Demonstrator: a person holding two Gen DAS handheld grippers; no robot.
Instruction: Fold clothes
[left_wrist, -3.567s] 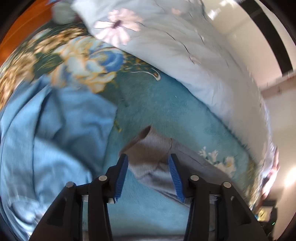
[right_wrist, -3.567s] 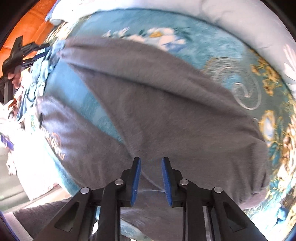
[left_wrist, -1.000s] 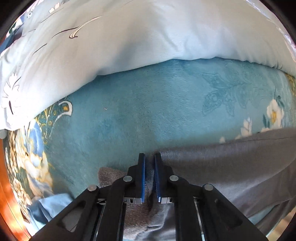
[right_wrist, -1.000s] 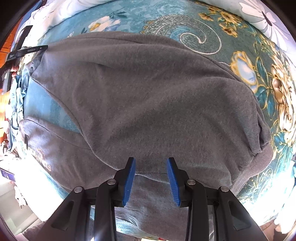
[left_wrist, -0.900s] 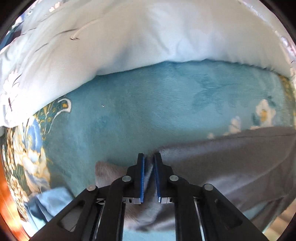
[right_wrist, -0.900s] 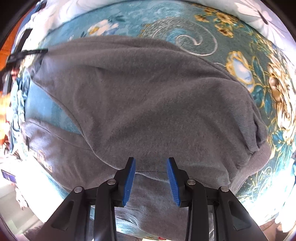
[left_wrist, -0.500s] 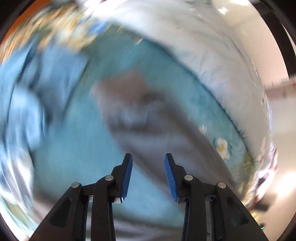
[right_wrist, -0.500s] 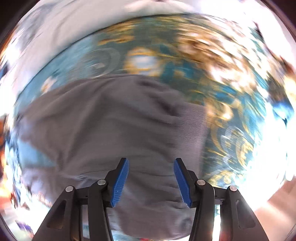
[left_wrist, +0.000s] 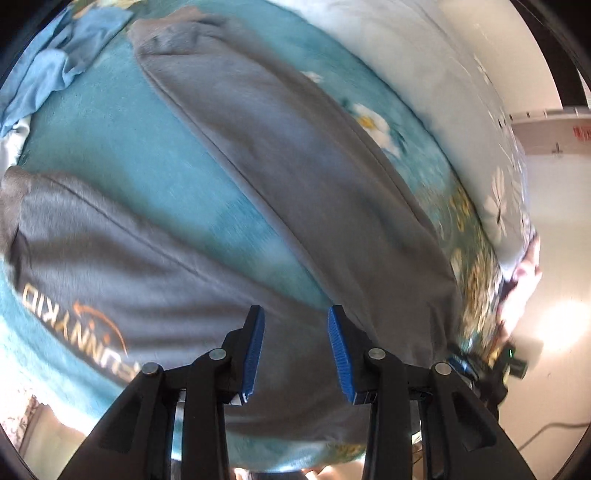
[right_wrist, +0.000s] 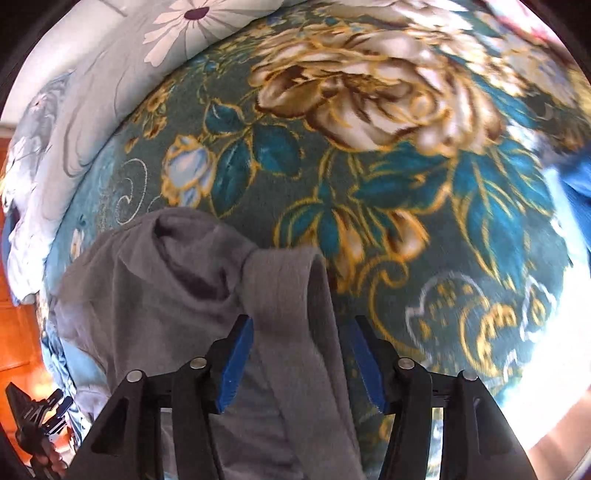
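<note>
Grey sweatpants (left_wrist: 295, 155) lie on a teal flowered blanket (left_wrist: 122, 155), their two legs spread apart toward the far left. One leg carries orange lettering (left_wrist: 74, 332). My left gripper (left_wrist: 294, 332) hovers open over the seat where the legs join, with nothing between its pads. In the right wrist view the ribbed waistband (right_wrist: 284, 295) rises in a fold between the pads of my right gripper (right_wrist: 301, 332). Its jaws are opening; the right pad stands clear of the cloth.
A pale flowered duvet (left_wrist: 424, 74) is bunched along the blanket's far side, also in the right wrist view as the duvet (right_wrist: 74, 92). A crumpled light blue garment (left_wrist: 48, 59) lies beyond the leg cuffs. Blue cloth (right_wrist: 580, 173) shows at the right edge, orange wood (right_wrist: 14, 332) at the left.
My left gripper let go of the leg cuff, opened and swung back over the sweatpants to the seat. The right gripper widened and moved to the waistband's edge.
</note>
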